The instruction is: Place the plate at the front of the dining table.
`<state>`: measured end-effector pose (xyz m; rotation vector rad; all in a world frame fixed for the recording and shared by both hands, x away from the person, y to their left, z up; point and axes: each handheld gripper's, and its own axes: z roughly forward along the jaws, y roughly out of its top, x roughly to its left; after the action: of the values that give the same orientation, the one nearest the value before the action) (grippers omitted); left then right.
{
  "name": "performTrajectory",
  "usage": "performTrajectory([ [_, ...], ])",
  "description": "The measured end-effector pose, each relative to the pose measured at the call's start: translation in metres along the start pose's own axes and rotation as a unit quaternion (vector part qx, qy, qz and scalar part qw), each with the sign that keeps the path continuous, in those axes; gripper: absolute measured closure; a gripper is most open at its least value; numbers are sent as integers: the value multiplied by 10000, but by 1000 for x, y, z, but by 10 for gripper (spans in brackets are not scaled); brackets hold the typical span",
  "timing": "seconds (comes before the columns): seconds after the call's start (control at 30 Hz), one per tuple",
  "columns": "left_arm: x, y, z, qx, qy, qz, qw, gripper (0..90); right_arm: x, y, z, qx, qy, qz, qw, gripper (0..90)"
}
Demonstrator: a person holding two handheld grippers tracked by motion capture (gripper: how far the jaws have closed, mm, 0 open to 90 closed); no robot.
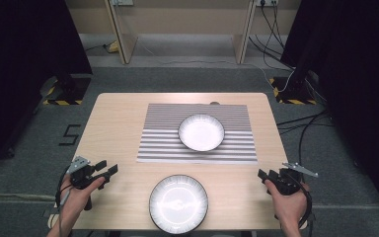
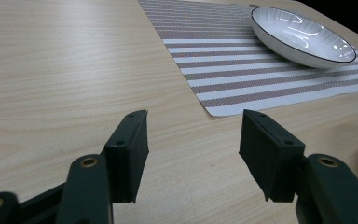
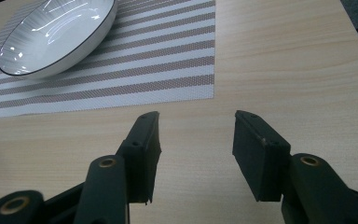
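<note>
I treat the near white glazed ceramic plate with dark rim [image 1: 178, 204] as rigid, slippery, fragile; grip its rim. Both hand-held grippers, left [image 1: 107, 171] and right [image 1: 265, 175], stand open and empty.

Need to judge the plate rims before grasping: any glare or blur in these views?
High view: strong glare washes out the near white dark-rimmed plate. Left gripper view: far white plate sharp, slight highlights. Right gripper view: same plate streaked with reflections, rim clear.

1 bowl [image 1: 201, 132] sits on the placemat [image 1: 237, 148]; another bowl [image 1: 178, 203] lies before it on the table [image 1: 118, 123].
</note>
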<state>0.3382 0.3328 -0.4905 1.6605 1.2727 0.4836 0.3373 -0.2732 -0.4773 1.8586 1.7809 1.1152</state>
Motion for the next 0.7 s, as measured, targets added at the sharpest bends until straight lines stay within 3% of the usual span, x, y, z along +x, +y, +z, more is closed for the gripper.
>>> performTrajectory([
  [0.7,11,-10,-29,-203,168,-183,9995,410,-18,-14,-30,-234,-124,185,9995,507],
])
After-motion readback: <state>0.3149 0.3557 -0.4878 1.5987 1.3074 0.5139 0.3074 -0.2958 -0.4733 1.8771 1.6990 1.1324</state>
